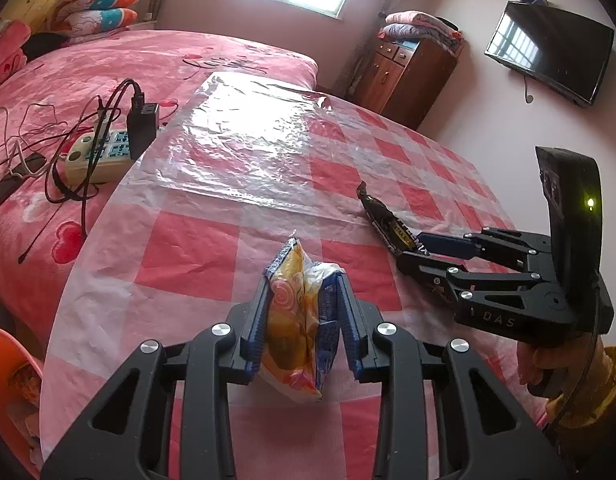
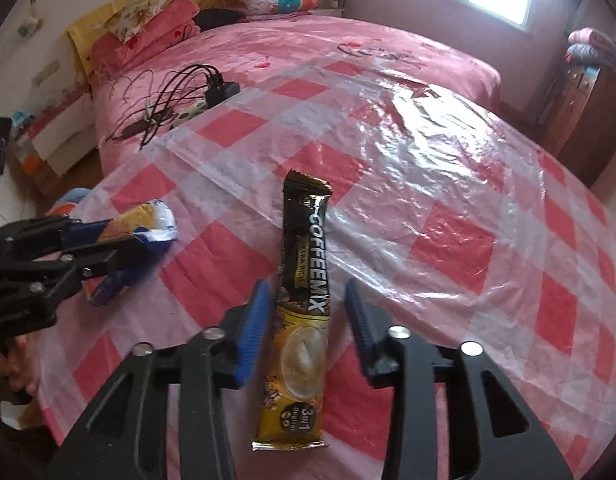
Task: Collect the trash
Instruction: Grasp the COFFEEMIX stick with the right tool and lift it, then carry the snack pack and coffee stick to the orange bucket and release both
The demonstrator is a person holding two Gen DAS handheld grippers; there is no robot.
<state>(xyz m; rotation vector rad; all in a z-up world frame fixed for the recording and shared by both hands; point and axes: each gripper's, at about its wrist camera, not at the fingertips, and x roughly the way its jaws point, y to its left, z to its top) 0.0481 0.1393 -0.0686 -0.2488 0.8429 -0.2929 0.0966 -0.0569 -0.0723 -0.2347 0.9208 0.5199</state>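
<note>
A crumpled yellow and blue snack wrapper [image 1: 292, 320] is clamped between the blue pads of my left gripper [image 1: 304, 284], just above the round table's pink checked plastic cloth [image 1: 196, 248]. From the right wrist view the left gripper [image 2: 120, 240] sits at the left edge, the wrapper [image 2: 156, 220] poking out of it. A black and gold coffee mix sachet [image 2: 304, 312] lies flat on the cloth [image 2: 448, 248] between the jaws of my right gripper [image 2: 306, 286]; a gap shows on each side of it. The left view shows that right gripper [image 1: 412, 250] low over the sachet [image 1: 382, 216].
A bed with a pink cover [image 1: 108, 64] runs behind the table, carrying a power strip [image 1: 104, 152] and tangled cables. A wooden cabinet [image 1: 404, 76] and a wall television [image 1: 548, 52] stand at the right. An orange seat [image 1: 8, 360] is at the lower left.
</note>
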